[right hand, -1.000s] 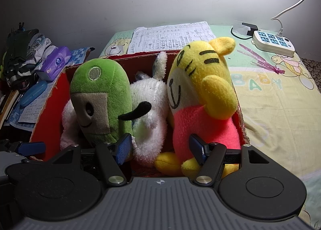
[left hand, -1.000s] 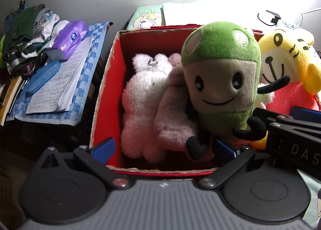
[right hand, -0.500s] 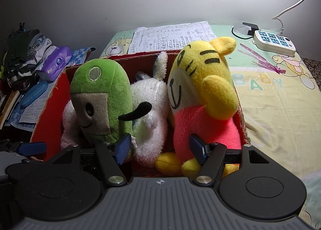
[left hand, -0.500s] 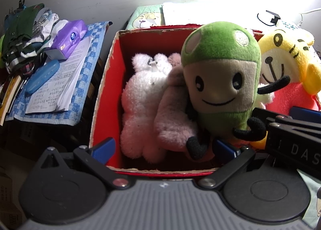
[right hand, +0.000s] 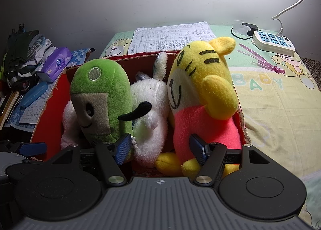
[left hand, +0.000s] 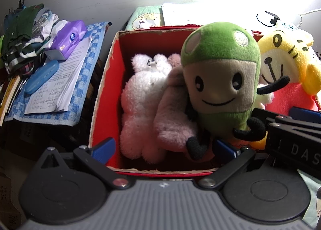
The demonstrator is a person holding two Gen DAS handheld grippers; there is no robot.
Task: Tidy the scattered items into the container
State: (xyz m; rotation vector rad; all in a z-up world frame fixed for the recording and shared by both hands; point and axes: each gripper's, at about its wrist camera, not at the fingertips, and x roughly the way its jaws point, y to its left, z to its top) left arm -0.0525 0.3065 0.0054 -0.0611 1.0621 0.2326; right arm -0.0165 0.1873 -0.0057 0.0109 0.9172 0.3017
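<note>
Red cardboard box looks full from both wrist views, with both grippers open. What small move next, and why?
Probably back both grippers away. The green mushroom plush, yellow tiger plush, white fluffy plush and pink plush all sit inside the red cardboard box. The left gripper and right gripper have open jaws gripping nothing, and no other toy shows outside the box.

A red cardboard box (left hand: pixel 104 81) stands open with worn, frayed edges, packed with soft toys. A green mushroom-capped plush (left hand: pixel 218 77) with a beige smiling face and black limbs sits upright near the middle. At the right wall a yellow tiger plush (right hand: pixel 202 97) in pink leans upright. Between them sits a white fluffy plush (right hand: pixel 148 107). At the left, lower down, lie a white furry toy (left hand: pixel 140 105) and a pinkish one (left hand: pixel 172 117), possibly one animal.
</note>
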